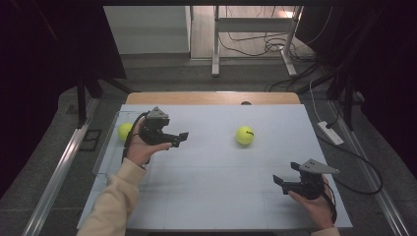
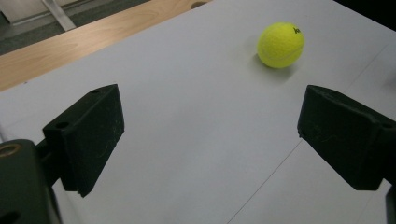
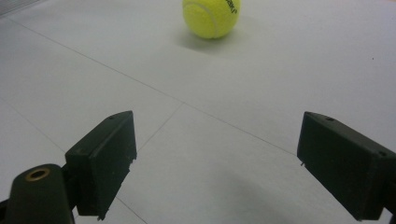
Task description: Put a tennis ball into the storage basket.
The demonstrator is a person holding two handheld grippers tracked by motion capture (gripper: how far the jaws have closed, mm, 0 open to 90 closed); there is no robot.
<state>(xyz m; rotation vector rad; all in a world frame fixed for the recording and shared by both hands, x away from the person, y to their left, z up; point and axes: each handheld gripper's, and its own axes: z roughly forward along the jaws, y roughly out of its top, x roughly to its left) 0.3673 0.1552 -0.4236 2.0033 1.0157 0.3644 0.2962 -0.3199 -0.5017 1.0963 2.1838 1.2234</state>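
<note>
We hold a pair of tongs in each hand over the bench (image 1: 206,167), which is covered by a pale grey sheet with a strip of bare wood along its far edge.

The left tongs (image 1: 183,137) sit in our left hand (image 1: 141,150) near the bench's left side, raised off the surface and pointing toward the middle. In the left gripper view their jaws stand wide apart with nothing between them, so they are released. The right tongs (image 1: 278,183) rest in our right hand (image 1: 314,199) near the front right corner, aimed across the bench to the left. In the right gripper view those jaws also gape wide with only bare sheet between them: released as well.

A yellow ball (image 1: 244,135) lies on the sheet right of centre, toward the far side, well apart from both tongs. It lies between the two tongs, farther back than the right ones. The left gripper view shows it ahead and to the upper right of the jaws; the right gripper view shows it straight ahead, at the top, with dark lettering on its felt.

A second ball (image 1: 124,131) lies at the left edge of the bench, just behind our left hand, partly hidden by the tongs' cable (image 1: 129,140). We cannot tell whether it touches the hand.
</note>
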